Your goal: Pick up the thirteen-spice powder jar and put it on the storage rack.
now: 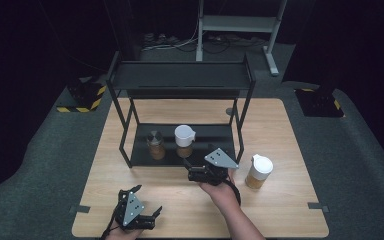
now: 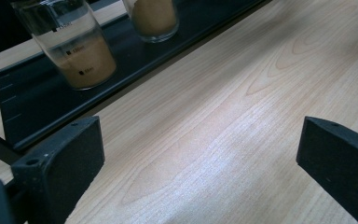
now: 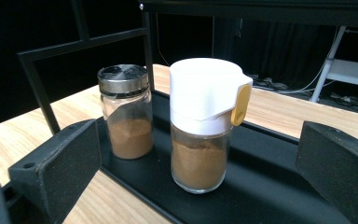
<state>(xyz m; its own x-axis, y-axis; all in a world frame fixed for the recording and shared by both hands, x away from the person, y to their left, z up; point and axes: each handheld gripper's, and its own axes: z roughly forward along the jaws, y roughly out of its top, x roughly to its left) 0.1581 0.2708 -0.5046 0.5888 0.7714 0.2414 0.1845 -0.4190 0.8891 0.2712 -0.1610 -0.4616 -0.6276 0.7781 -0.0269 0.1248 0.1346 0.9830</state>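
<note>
Your right gripper [image 1: 186, 167] spread wide before the white-capped jar [image 3: 204, 123], steel-lid jar [image 3: 125, 111] beside it, both on the black rack shelf [image 3: 279, 186], your left gripper [image 1: 147, 200] released too, 1 more jar [image 1: 258, 171] right of the rack, wooden table [image 1: 280, 130], dark room.

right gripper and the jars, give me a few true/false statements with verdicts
1. The right gripper is shut on the white-lidded jar. False: its jaws stand wide open, with the jar ahead of them, untouched.
2. The white-lidded jar and the metal-lidded jar both stand on the rack's bottom shelf. True.
3. Both of those jars hold brown powder. True.
4. The rack's top shelf carries a jar. False: it is bare.
5. A third jar with a white lid stands on the wooden table, to the right of the rack. True.
6. The left gripper is shut. False: its jaws are open over the table.
</note>
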